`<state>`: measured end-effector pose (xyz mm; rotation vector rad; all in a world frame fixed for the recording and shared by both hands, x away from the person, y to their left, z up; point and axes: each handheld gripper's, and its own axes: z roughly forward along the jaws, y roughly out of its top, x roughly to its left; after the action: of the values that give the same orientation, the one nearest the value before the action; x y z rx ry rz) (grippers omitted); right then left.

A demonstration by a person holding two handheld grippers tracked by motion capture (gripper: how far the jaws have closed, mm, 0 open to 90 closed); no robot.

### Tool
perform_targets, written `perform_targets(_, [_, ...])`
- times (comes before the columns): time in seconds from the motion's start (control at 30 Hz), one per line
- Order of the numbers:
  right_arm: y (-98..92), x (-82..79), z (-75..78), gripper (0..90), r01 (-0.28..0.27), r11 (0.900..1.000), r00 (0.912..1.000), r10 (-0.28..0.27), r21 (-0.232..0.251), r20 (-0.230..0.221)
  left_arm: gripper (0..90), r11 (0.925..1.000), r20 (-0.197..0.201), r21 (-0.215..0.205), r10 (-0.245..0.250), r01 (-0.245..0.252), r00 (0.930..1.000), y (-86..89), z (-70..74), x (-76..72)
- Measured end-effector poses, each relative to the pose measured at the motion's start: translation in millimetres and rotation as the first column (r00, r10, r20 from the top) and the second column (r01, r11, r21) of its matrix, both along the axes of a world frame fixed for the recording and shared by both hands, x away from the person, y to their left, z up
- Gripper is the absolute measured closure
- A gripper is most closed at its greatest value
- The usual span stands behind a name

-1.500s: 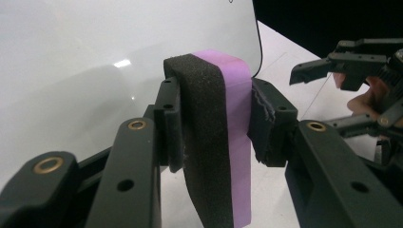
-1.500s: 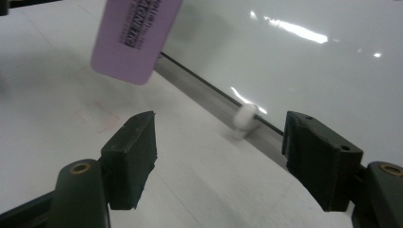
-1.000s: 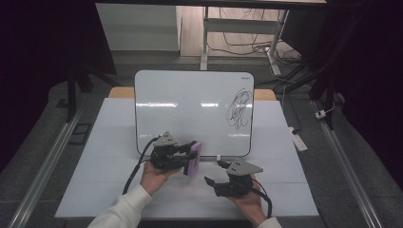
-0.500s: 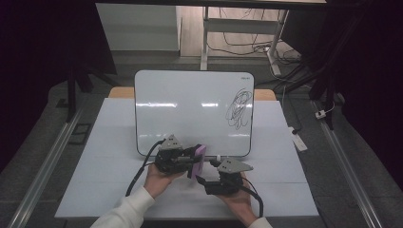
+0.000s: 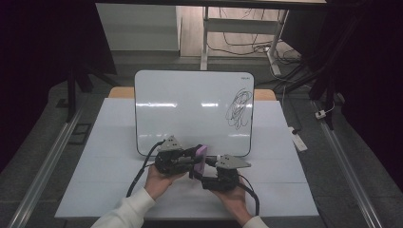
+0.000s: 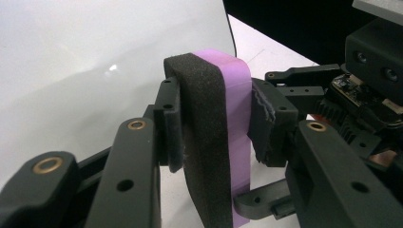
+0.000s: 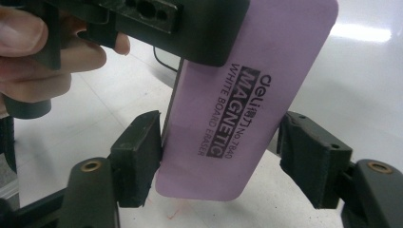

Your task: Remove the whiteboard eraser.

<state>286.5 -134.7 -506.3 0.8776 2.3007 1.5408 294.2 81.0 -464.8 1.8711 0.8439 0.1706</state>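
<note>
A purple magnetic whiteboard eraser [image 5: 200, 157] with a black foam face is held on edge just in front of the whiteboard [image 5: 190, 109]. My left gripper [image 5: 195, 159] is shut on it, one pad on the foam and one on the purple back [image 6: 228, 123]. My right gripper [image 5: 198, 172] has its jaws around the eraser's lower end [image 7: 242, 109] and they have just been closing. Its left pad [image 7: 142, 152] touches the eraser's edge. A gap separates the right pad [image 7: 309, 156] from it. A black scribble [image 5: 239, 108] marks the board's right side.
The board lies on a white table cover [image 5: 119, 190]. A small white device [image 5: 299, 140] sits at the table's right edge. Metal rails [image 5: 47, 166] run along both sides. Cables trail from both grippers toward the person's hands.
My right gripper has moved left to the eraser, and its jaws now straddle the lower end. The left gripper and eraser have hardly moved.
</note>
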Motion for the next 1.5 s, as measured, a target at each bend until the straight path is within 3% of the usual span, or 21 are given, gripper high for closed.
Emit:
perform_targets(0.43, [-7.4, 1.0, 4.8, 40.0, 0.018, 1.000, 0.9994, -0.019, 0.006, 0.029, 56.6, 0.9998, 0.009, -0.020, 0.009, -0.009, 0.9999, 4.4, 1.6, -1.1])
perform_targets(0.7, [-10.6, 0.3, 6.7, 40.8, 0.017, 1.000, 0.9982, -0.016, -0.006, 0.058, 39.5, 0.9994, 0.016, -0.033, 0.009, -0.009, 0.9998, 8.8, 3.5, -0.6])
perform_targets(0.73, [-11.3, 0.8, 6.8, 40.8, 0.017, 1.000, 0.9982, -0.017, -0.004, 0.057, 36.4, 0.9985, 0.012, -0.054, 0.007, -0.006, 0.9999, 14.7, 6.2, -0.5])
perform_targets(0.83, [-14.8, 2.6, 7.9, 40.8, 0.020, 1.000, 0.9981, -0.020, 0.000, 0.058, 30.2, 0.9982, 0.018, -0.059, 0.011, -0.010, 0.9998, 21.7, 9.2, -1.8])
perform_targets(1.1, [-24.1, 6.3, 12.0, 40.9, 0.030, 1.000, 0.9959, -0.030, -0.001, 0.085, 26.3, 0.9999, 0.025, 0.005, 0.016, -0.016, 0.9996, 56.6, 17.9, -12.8])
perform_targets(1.2, [-28.4, 9.8, 12.4, 40.9, 0.034, 0.999, 0.9960, -0.033, -0.002, 0.083, 25.9, 0.9986, 0.007, 0.029, 0.044, -0.044, 0.9990, 77.5, 15.5, -19.5])
perform_targets(1.3, [-32.5, 11.8, 13.4, 40.9, 0.039, 0.999, 0.9950, -0.038, -0.010, 0.092, 25.6, 0.9970, 0.000, 0.045, 0.063, -0.063, 0.9980, 87.6, 13.2, -23.3])
perform_targets(1.5, [-39.8, 12.8, 16.4, 40.9, 0.054, 0.999, 0.9929, -0.053, -0.008, 0.106, 25.4, 0.9894, -0.027, 0.088, 0.119, -0.116, 0.9926, 118.7, -0.6, -36.6])
